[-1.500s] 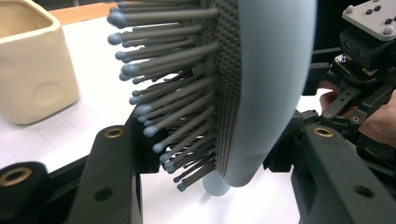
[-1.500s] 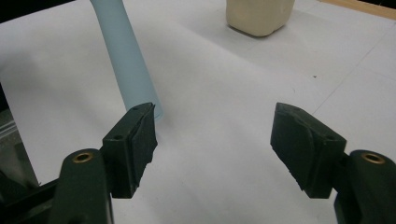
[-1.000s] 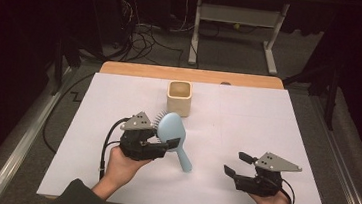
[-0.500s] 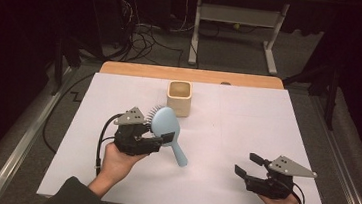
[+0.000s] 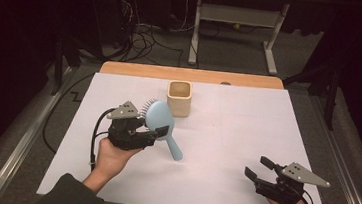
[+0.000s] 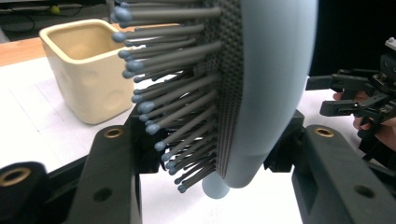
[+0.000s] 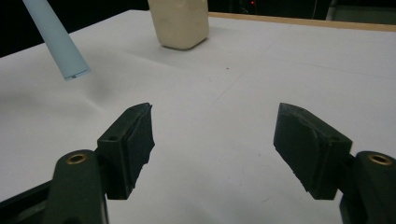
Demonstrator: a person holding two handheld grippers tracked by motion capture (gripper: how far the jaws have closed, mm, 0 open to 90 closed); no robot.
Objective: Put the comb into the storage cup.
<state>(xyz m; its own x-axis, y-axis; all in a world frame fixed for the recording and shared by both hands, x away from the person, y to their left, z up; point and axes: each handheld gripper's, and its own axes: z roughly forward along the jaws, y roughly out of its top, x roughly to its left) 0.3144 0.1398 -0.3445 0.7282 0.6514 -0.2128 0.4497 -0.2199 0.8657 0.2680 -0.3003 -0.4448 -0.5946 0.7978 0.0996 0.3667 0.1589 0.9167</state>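
Table (image 5: 246,138) (white-covered) with cream cup (image 5: 179,98) at far centre; blue hairbrush (image 5: 159,120), clamped by its head in left gripper (image 5: 153,134), has risen nearer the cup, likely bound there; right gripper (image 5: 259,169), jaws apart and empty, has retreated near-right.

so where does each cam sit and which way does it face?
High view: above the person's side, looking forward and down at the table; forearms and both grippers show.
Left gripper view: on the left gripper, looking along its jaws at the hairbrush and cup.
Right gripper view: on the right gripper, open jaws over the table.
All three show the cup.
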